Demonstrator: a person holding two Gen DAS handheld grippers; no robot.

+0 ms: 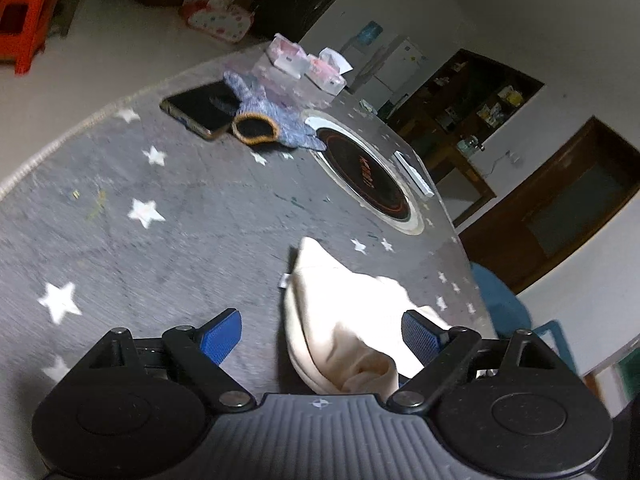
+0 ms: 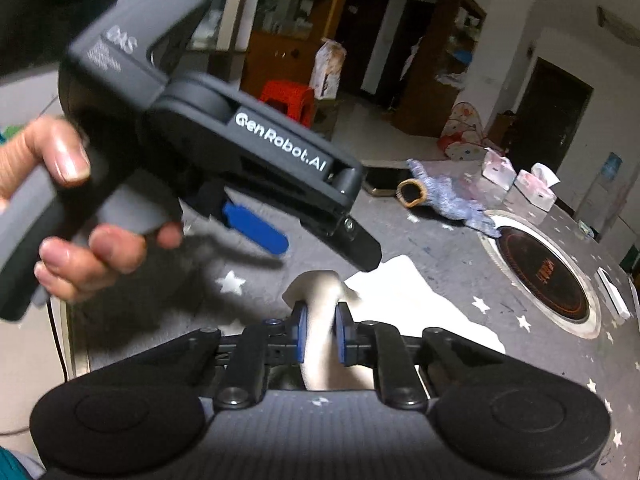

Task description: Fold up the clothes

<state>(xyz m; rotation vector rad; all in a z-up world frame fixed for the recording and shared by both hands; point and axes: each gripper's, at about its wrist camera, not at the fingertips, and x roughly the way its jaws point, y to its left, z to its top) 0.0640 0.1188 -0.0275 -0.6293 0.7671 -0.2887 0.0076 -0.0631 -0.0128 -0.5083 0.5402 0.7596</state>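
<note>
right tool (image 2: 320, 330) pinches cream garment (image 2: 404, 296) fold to lift it | left tool (image 1: 322, 338) gapes, released, cloth between | worktop (image 1: 180, 216) supports

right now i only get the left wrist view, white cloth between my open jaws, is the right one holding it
Observer: Yes, the right gripper is shut on a bunched fold of the white cloth.
Operator: is my left one touching the cloth
Observer: From the right wrist view, the left gripper hangs above the cloth with its jaws apart, not pressing on it.
Operator: how's the rest of the cloth lying
Observer: Beyond the pinched fold it lies flat on the grey star-print table cover, short of the round cooktop.
</note>
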